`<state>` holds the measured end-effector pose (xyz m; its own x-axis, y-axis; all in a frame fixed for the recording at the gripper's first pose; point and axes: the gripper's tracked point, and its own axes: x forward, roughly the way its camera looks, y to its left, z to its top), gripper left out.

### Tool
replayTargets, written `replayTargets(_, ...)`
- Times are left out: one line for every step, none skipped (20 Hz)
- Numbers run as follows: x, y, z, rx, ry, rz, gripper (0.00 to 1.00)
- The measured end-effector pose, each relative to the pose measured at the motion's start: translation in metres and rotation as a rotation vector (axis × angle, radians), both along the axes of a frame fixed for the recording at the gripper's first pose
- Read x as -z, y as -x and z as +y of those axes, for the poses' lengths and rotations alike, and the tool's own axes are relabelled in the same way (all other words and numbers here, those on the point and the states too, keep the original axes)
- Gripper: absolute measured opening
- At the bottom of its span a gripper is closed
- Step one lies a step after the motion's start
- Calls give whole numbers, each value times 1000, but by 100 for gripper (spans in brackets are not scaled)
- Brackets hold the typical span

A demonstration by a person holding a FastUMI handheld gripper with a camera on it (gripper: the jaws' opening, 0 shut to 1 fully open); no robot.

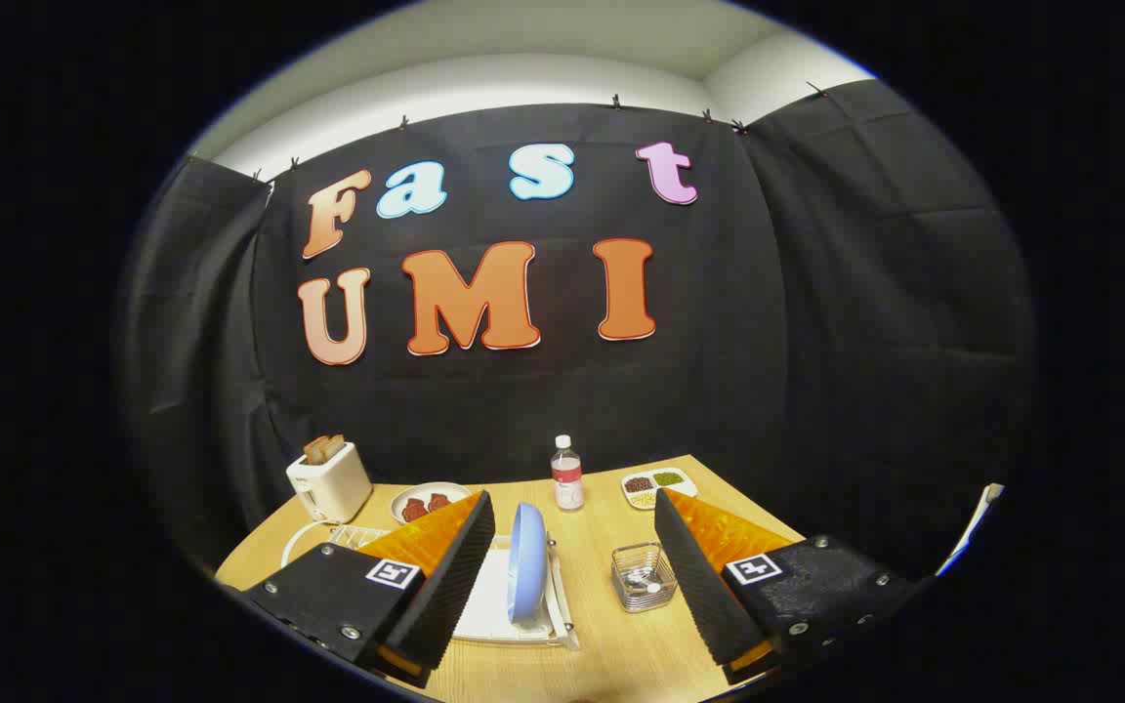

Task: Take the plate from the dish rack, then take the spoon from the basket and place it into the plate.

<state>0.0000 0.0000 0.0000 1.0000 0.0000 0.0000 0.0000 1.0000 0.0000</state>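
The gripper [572, 566] has its 2 fingers spread wide apart, and they hold nothing. It hangs above the wooden table [621, 664], looking down at it.

Between the fingers, a bit nearer the left one, the blue plate [526, 563] stands on its edge in the white dish rack [504, 625]. The plate is not touched by either finger. Just beside the right finger sits the small clear basket [643, 576]. Something shiny lies inside it. That is likely the spoon [643, 584], but it is too small to be sure.

Farther back on the table stand a water bottle [566, 474], a white toaster [329, 481] with bread sticking up, a small plate of red food [429, 503], and a white tray of beans [658, 486] with 3 parts.

I think the job has hardly begun. The plate is in the rack, so step 1 is not done yet. What is left: close on the plate and lift it out, set it down flat, then pick the spoon from the basket and put it in the plate.
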Motion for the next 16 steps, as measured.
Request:
replayTargets(-1, 0, 2, -4, 7, -1, 98)
replayTargets(-1, 0, 5, -11, 15, 0, 98)
replayTargets(-1, 0, 7, -15, 27, 0, 98)
replayTargets(-2, -1, 8, -17, 38, 0, 98)
replayTargets(-1, -2, 10, -22, 41, 3, 98)
replayTargets(0, -1, 13, -29, 39, 9, 98)
replayTargets(1, -2, 15, -35, 37, 13, 98)
replayTargets(2, -4, 17, -38, 32, 16, 98)
replayTargets(2, -6, 20, -44, 24, 23, 98)
replayTargets(3, -7, 22, -47, 23, 29, 98)
replayTargets(2, -8, 23, -48, 22, 30, 98)
replayTargets(2, -9, 24, -51, 20, 29, 98)
replayTargets(2, -11, 26, -56, 22, 32, 98)
replayTargets(5, -14, 27, -57, 25, 43, 98)
replayTargets(8, -17, 26, -55, 32, 55, 98)
replayTargets(10, -19, 26, -54, 38, 66, 98)
